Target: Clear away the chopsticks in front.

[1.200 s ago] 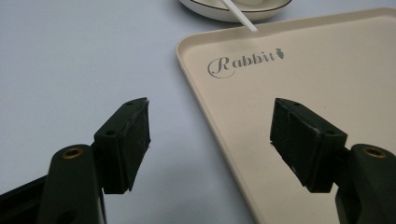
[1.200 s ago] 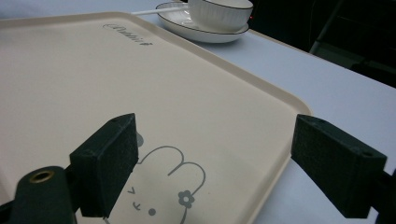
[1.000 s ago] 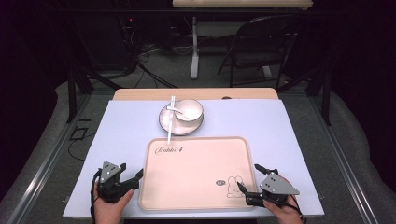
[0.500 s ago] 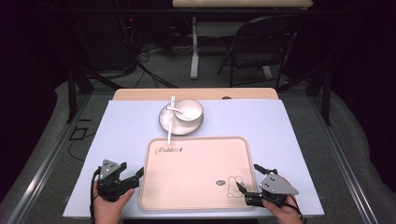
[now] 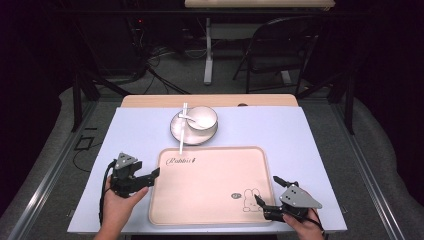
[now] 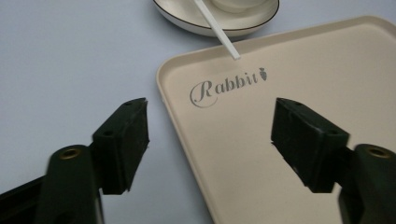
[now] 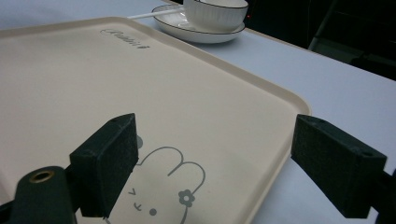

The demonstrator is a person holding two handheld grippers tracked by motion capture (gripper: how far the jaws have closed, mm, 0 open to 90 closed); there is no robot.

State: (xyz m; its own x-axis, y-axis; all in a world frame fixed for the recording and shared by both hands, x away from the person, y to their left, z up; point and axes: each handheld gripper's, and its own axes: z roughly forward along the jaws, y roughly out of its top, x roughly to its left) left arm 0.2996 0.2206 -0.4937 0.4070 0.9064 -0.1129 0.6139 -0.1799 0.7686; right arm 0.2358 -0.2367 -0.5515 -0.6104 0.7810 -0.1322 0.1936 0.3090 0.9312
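Tray (image 5: 210,185) flat on counter (image 5: 300,135), near edge | left claw (image 5: 150,176) and right claw (image 5: 265,206) wide open, empty, straddling opposite rims | advise: seat each rim deep between the jaws, close together, lift level.

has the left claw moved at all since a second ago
No. The left claw sits in the same spot against the beige tray's left edge, open.

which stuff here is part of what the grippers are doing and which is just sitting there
In the job:
- beige rabbit tray
- left gripper, open, jaws astride the tray's left rim
- right gripper, open at the tray's near right corner

Lying about:
- white bowl
- plate under it
- white stick leaning across the plate
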